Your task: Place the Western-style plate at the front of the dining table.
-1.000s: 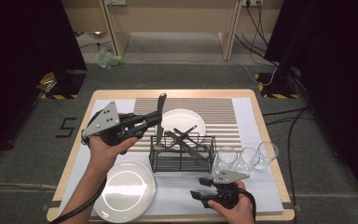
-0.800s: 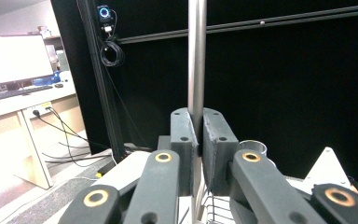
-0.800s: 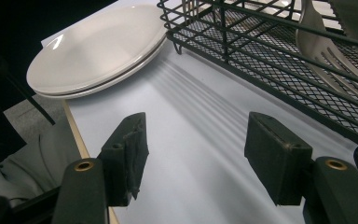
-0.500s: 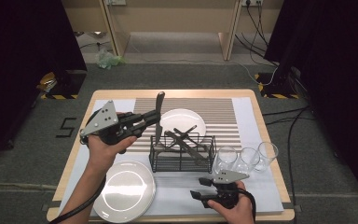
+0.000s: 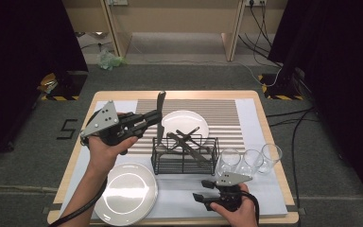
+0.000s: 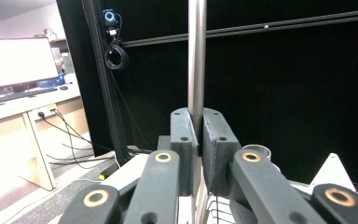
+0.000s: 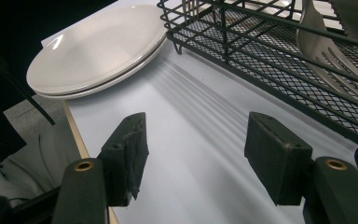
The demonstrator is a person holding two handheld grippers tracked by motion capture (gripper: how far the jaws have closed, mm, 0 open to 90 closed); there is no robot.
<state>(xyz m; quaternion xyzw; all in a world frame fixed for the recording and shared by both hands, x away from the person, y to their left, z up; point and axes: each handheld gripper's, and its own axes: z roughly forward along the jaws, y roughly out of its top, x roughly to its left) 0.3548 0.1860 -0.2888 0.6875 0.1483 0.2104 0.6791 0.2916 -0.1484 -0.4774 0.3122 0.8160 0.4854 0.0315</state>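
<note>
My left gripper (image 5: 154, 117) is shut on a metal table knife (image 5: 160, 105) and holds it upright just above the left end of the black wire basket (image 5: 184, 172). In the left gripper view the knife (image 6: 196, 56) rises straight up from between the pressed pads of the left gripper (image 6: 198, 140). Several utensils lie crossed inside the basket. My right gripper (image 5: 199, 197) rests low near the table's front edge, in front of the basket. In the right gripper view that right gripper (image 7: 198, 156) stands open over bare white mat, with nothing between its pads.
A stack of white plates (image 5: 125, 193) sits at the front left, also seen as plates (image 7: 98, 46). Another white plate (image 5: 189, 121) lies behind the basket. Three clear glasses (image 5: 250, 160) stand to the right of it. A fork (image 7: 326, 46) lies in the basket (image 7: 261, 70).
</note>
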